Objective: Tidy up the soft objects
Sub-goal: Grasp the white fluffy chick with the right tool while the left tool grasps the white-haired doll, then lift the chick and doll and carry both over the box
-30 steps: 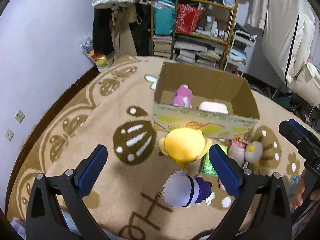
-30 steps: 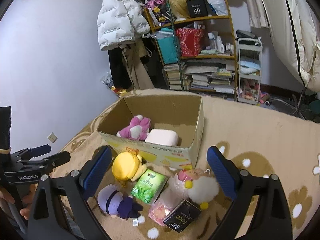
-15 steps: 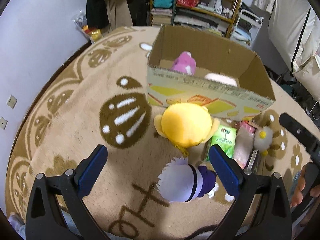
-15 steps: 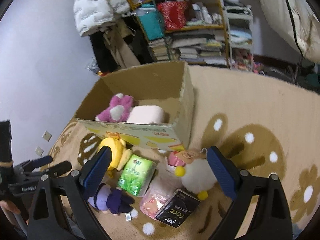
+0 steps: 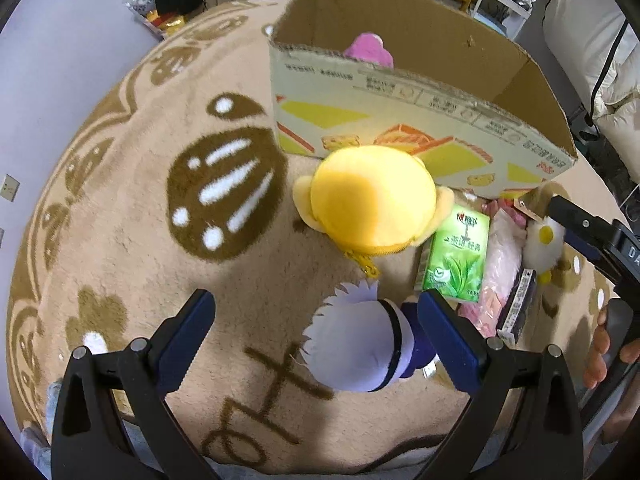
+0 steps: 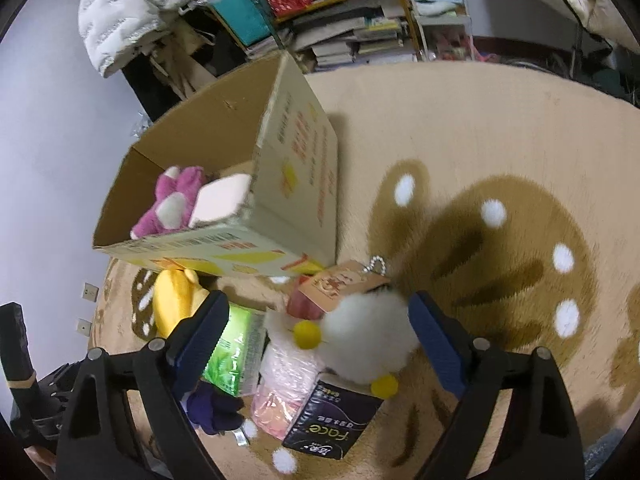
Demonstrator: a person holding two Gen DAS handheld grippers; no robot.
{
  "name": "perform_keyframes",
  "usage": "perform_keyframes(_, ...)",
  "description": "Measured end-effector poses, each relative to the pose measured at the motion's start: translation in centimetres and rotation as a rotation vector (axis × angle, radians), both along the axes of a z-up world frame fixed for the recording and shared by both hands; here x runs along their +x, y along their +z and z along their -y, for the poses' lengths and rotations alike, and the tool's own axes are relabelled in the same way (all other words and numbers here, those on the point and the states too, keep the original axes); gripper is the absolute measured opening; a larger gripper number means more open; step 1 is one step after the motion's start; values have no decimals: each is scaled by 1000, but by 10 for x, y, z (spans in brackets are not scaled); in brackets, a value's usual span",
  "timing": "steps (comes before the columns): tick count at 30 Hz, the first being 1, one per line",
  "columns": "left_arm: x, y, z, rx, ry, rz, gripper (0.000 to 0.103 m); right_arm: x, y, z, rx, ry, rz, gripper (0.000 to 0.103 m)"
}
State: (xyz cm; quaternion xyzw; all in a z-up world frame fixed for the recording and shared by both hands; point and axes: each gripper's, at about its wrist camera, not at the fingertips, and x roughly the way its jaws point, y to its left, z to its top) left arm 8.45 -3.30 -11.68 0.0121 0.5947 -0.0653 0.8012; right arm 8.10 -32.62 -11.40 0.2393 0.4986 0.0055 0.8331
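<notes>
Fluffy white plush (image 6: 366, 338) sat between my wide-open right gripper (image 6: 316, 340); left gripper (image 5: 316, 340) gaped too. Tissue pack (image 6: 332, 424) at 6 o'clock could've snagged.

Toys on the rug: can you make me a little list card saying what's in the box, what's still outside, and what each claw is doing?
in the box: pink plush, pale pink pad inside cardboard box
on the rug: yellow plush, purple-haired doll, green tissue pack, white fluffy toy, black tissue pack
left claw: open, around the purple-haired doll
right claw: open, around the white fluffy toy
</notes>
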Motion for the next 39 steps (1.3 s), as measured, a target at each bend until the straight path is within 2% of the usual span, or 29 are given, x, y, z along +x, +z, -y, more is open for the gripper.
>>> perform_keyframes(5,1,-12,2,-37,-17,-56,100,1,-9,2,13,-9,-34,94)
perform_keyframes(9,4,-27,4,-80,-19,-133,100,1,-16,3,15,-10,-64,94)
perform_keyframes(12,2,-32,9,-60,-38,-153,100,3,-22,1,11,4,-96,93)
perform_keyframes(15,4,-37,11,-56,-42,-173,100,5,-28,-3,3,20,-129,85)
perform_keyframes(17,4,-41,13,-52,-39,-186,100,5,-31,-4,-3,23,-144,84)
perform_keyframes(18,5,-42,13,-50,-40,-189,99,4,-32,-4,-1,23,-144,81)
perform_keyframes(20,5,-48,16,-40,-44,-207,90,4,-32,-3,1,22,-150,74)
perform_keyframes(21,5,-51,17,-53,-45,-219,88,4,-32,-2,0,20,-155,70)
perform_keyframes(23,3,-52,17,-85,-45,-229,76,4,-35,-1,2,16,-167,63)
perform_keyframes(25,2,-51,16,-102,-54,-230,70,4,-37,1,-3,14,-178,55)
perform_keyframes(30,-4,-50,23,-92,-61,-218,67,4,-39,1,-17,34,-193,49)
perform_keyframes(32,-4,-48,24,-94,-56,-209,64,5,-42,-2,-32,46,-199,42)
perform_keyframes(34,-8,-42,19,-96,-55,-193,63,5,-39,-4,-28,55,-186,25)
perform_keyframes(39,-13,-30,21,-59,-80,-141,61,2,-26,-13,-69,88,-137,25)
